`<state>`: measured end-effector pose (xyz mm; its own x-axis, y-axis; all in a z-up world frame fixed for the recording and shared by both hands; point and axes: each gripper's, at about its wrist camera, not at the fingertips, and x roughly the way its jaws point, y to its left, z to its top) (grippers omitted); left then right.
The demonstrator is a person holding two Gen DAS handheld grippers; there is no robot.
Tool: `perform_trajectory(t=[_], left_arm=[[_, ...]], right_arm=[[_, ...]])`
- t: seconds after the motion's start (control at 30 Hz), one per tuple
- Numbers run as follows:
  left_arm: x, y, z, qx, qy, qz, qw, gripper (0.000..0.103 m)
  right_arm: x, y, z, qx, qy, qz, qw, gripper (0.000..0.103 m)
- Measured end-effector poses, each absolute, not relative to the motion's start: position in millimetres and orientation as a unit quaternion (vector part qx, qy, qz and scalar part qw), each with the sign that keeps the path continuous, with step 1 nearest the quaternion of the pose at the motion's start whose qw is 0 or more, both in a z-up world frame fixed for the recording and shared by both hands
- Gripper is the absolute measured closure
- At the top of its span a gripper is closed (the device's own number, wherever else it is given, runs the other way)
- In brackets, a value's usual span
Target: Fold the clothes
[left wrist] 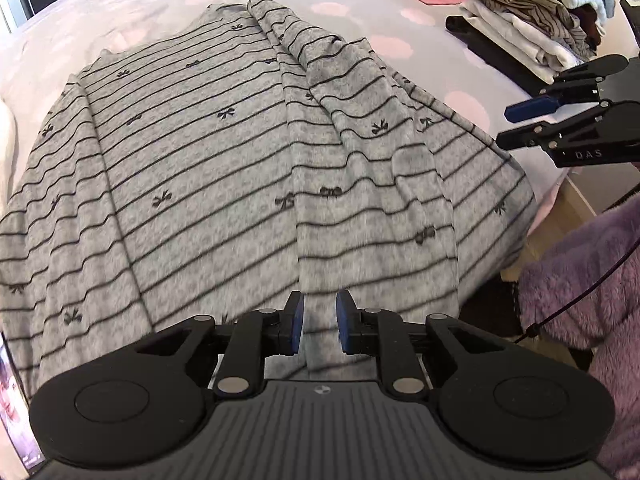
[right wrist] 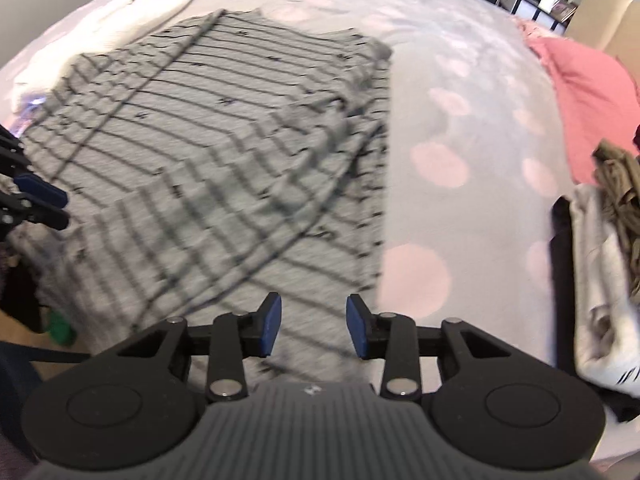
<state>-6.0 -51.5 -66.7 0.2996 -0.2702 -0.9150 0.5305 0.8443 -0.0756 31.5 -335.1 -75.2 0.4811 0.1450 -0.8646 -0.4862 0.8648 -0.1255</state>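
Grey striped knit top (left wrist: 224, 168) lay spread on the dotted bed (left wrist: 360, 12), one side folded over its middle. The left gripper (left wrist: 320, 328) hovered released above the hem. Soft, light and limp, it looked best taken at a hem corner. From the right wrist, the right gripper (right wrist: 313, 330) also stood unclenched, empty, beside a stack of folded clothes (right wrist: 604, 280).

Striped garment (left wrist: 200, 168) on spotted bed (right wrist: 460, 128)
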Motion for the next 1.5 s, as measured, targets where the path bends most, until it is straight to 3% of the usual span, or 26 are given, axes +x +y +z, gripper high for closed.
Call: perform_trajectory(t=[0.87,1.27,1.37,1.5], left_arm=[[46,-60,-106,0.083,0.554,-0.249,0.790,0.080],[71,-46,-103,0.054,0.541,-0.212,0.812,0.080],[73,-45,-103,0.051,0.539,-0.212,0.814,0.080],[74,-42,-104,0.044,0.539,-0.211,0.814,0.080]], right_arm=[[128,-343,-110,-0.192,0.429,0.162,0.868,0.066],[194,-327,-115,-0.110,0.450,0.181,0.868,0.066],[201,-321,-118,-0.102,0.462,0.179,0.863,0.088],[199,-324,-111,-0.111,0.463,0.159,0.865,0.094]])
